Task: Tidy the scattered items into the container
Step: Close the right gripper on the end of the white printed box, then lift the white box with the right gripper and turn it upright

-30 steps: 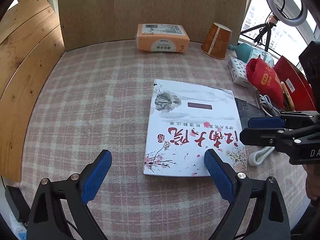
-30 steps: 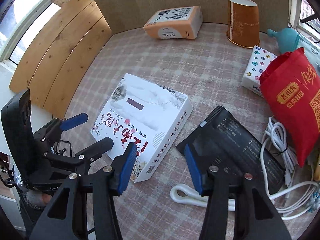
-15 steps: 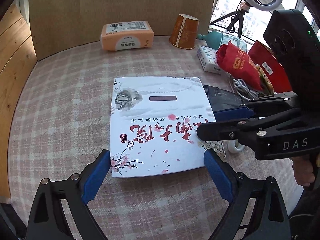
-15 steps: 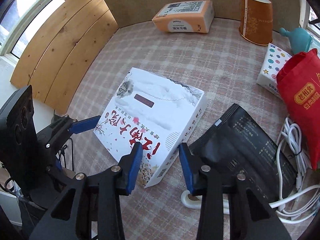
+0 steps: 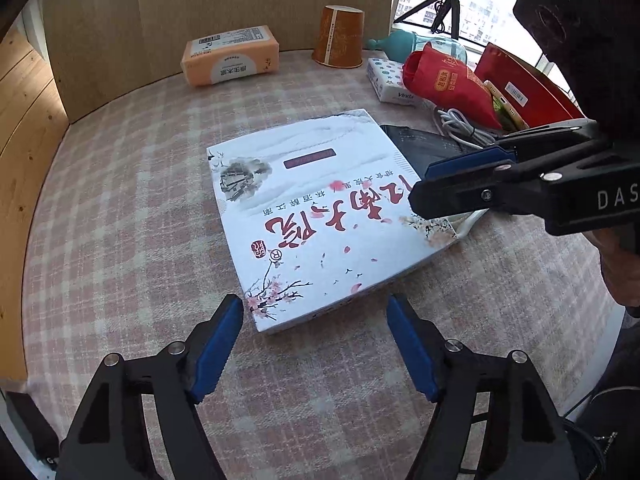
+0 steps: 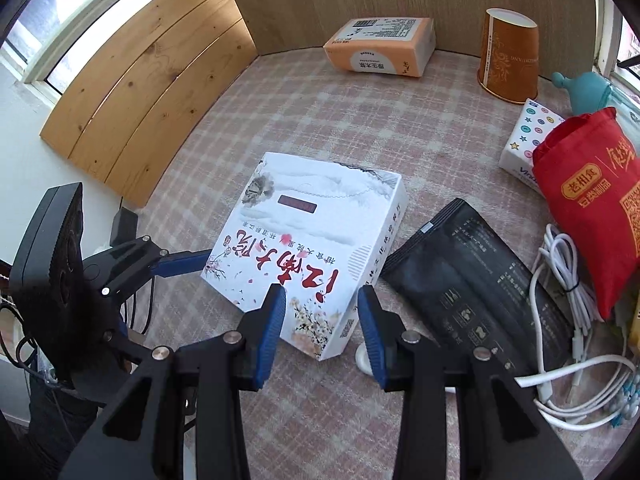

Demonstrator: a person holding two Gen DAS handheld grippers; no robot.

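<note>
Left claw [image 5: 314, 344] is sitting open, blue pads spread wide, low over the checked surface [image 5: 120, 208] and just short of the near edge of the white box [image 5: 320, 216]; not touching it. Right claw [image 6: 322, 320] is reaching in level from the right, pads parted and straddling the box's near right corner [image 6: 320, 336]; whether the pads are pressing the box walls cannot be told.

Counts:
- one white box, lying flat between the two claws
- one black pouch [image 6: 476, 280], just right of the right claw, beside the box
- one white cable [image 6: 560, 300], coiled beyond the pouch
- one red bag [image 6: 592, 200], far right
- one orange tissue pack [image 5: 230, 60], far ahead
- one paper cup [image 5: 340, 36], inverted, far ahead
- one small tissue packet [image 5: 388, 80] beside the red bag
</note>
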